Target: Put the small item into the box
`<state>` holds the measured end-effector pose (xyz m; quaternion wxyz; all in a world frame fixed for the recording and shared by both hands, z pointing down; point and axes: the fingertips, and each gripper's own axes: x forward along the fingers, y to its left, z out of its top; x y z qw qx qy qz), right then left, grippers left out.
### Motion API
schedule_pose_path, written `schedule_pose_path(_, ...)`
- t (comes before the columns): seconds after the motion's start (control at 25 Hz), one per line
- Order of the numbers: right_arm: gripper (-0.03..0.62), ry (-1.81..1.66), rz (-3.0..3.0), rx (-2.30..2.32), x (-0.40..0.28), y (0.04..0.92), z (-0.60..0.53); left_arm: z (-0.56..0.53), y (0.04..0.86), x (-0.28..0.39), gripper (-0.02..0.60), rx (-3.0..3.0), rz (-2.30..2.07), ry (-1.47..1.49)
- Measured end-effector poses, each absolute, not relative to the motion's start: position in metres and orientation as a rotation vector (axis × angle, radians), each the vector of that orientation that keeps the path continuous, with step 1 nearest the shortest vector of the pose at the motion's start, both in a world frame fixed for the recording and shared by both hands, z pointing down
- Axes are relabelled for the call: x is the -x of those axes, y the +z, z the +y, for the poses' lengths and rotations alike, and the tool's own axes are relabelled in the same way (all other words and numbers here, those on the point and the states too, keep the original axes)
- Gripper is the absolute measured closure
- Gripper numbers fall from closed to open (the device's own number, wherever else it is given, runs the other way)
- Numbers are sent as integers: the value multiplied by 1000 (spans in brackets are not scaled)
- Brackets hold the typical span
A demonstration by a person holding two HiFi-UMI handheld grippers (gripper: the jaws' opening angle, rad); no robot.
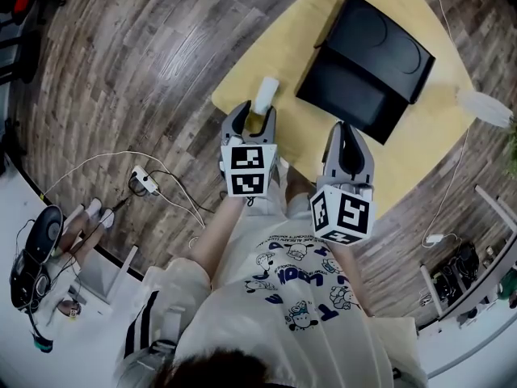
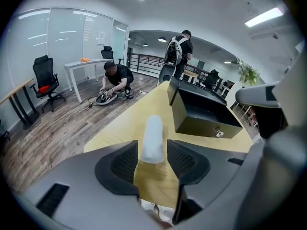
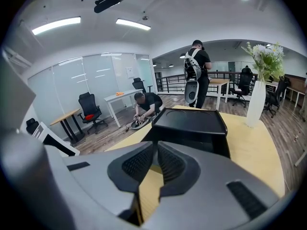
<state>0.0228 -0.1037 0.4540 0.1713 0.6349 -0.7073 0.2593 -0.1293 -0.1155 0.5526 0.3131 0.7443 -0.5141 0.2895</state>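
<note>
Grey-brown wood-plank floor (image 1: 121, 55) fills the upper left of the head view; a pale yellow tabletop (image 1: 436, 128) runs to the upper right. In the left gripper view glass partitions (image 2: 62, 32) stand at left, a black office chair (image 2: 45, 78) and a white desk (image 2: 84, 65) before them, strip lights (image 2: 263, 17) glowing at upper right.

**Open-plan office.** Strip lights (image 2: 261, 17) are running across a white ceiling, and glass partitions (image 2: 72, 37) are closing off the far left side. Black swivel chairs (image 2: 45, 78) are standing near a white desk (image 2: 84, 66) on wood-plank flooring (image 1: 145, 55). A yellow worktable (image 1: 428, 136) is filling the near right. One person (image 2: 115, 78) is crouching over gear on the floor. Another (image 2: 180, 49), wearing a backpack, is standing farther off by a railing (image 2: 144, 61).
</note>
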Motion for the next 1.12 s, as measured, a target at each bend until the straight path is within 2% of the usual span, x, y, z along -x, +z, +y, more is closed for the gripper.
schedule_pose_path(0.52, 546, 758, -1979, -1820, -35, 458, -103, -113, 563, 122, 396, -1928, -1337, 791)
schedule_pose_path(0.68, 546, 761, -1970, -1829, -38, 459, -102, -113, 564, 122, 424, -1928, -1342, 796)
schedule_pose_path(1.12, 546, 758, -1963, -1861, -42, 459, -101, -113, 558, 125, 437, -1949, -1341, 776)
